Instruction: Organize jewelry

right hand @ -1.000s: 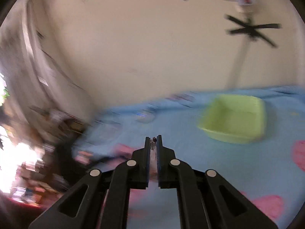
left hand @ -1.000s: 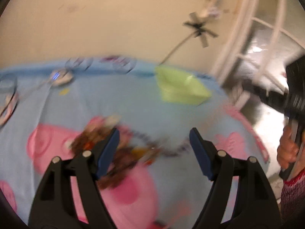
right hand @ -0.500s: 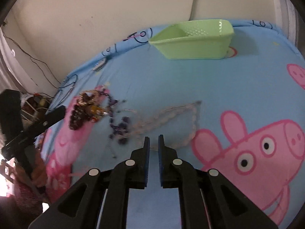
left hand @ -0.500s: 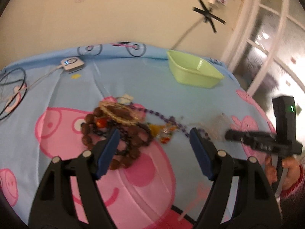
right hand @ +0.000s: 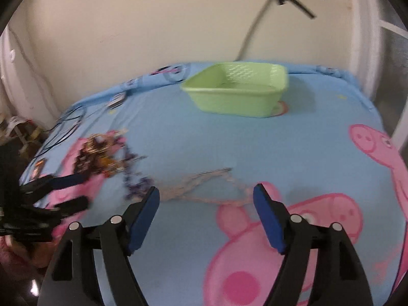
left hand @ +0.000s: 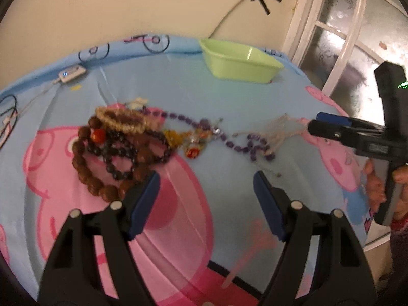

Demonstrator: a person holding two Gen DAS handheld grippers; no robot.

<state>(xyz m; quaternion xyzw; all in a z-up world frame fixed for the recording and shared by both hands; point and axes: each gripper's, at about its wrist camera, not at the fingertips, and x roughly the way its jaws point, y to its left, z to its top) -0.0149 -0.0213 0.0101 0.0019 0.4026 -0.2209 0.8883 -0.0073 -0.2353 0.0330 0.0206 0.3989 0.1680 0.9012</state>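
Note:
A pile of jewelry lies on a blue cartoon-pig bedsheet [left hand: 158, 76]: brown and dark bead bracelets [left hand: 114, 150], a purple bead necklace [left hand: 237, 142] and a pale bead necklace [left hand: 280, 130]. My left gripper [left hand: 206, 199] is open and empty, just in front of the pile. My right gripper [right hand: 206, 204] is open and empty, hovering just in front of the pale necklace [right hand: 204, 186]. In the left wrist view the right gripper [left hand: 331, 125] sits at the right by the pale necklace. A light green basket [right hand: 237, 94] stands at the back, empty as far as shown.
A white device with a cable [left hand: 71, 72] and black wires [left hand: 7, 117] lie at the far left of the bed. A wall runs behind, a white-framed window [left hand: 339, 33] to the right. The left gripper [right hand: 51, 196] shows at the left in the right wrist view.
My right gripper has gone from shut to open and swung round from the wall to face the bed and basket. The left view has steadied and come closer to the jewelry pile.

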